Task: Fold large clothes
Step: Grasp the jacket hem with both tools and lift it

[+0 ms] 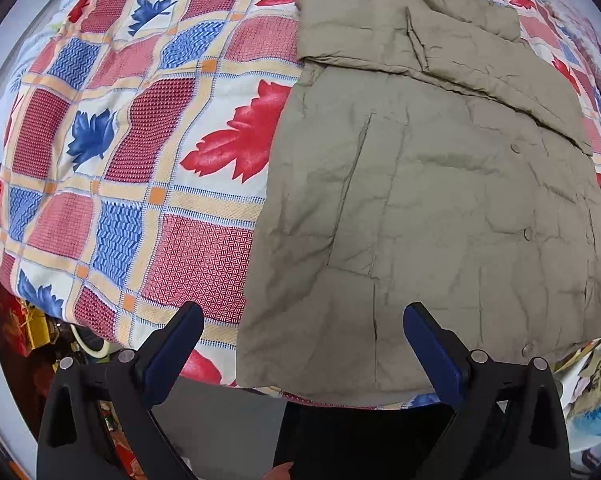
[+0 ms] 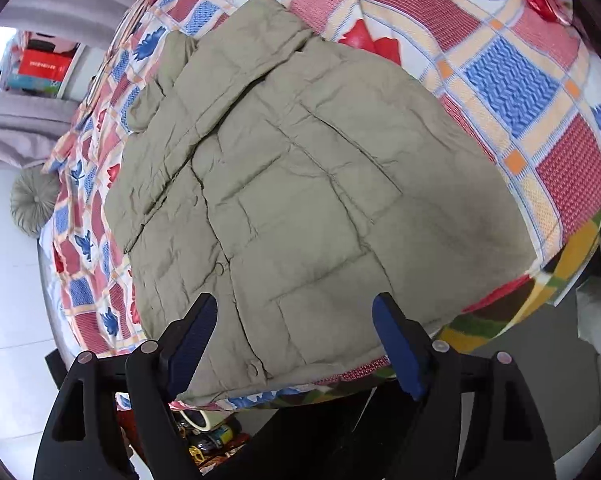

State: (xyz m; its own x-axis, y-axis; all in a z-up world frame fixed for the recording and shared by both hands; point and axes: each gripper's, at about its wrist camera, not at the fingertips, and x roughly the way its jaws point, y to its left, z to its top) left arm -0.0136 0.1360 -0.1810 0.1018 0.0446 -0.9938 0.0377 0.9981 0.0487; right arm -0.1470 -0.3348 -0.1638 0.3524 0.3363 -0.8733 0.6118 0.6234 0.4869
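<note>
An olive quilted snap-button jacket [image 1: 440, 184] lies flat on a patterned quilt [image 1: 140, 128], with its sleeves folded across the chest near the collar. My left gripper [image 1: 302, 312] is open and empty, hovering above the jacket's left hem corner at the bed's near edge. In the right wrist view the same jacket [image 2: 300, 200] fills the middle. My right gripper [image 2: 294, 306] is open and empty above the jacket's hem, near the snap placket.
The quilt [image 2: 520, 80] with red and blue leaf checks covers the bed. The bed's near edge drops to the floor, with clutter [image 1: 40, 328] at lower left. A round grey cushion [image 2: 34, 200] and shelves [image 2: 40, 66] lie to the left.
</note>
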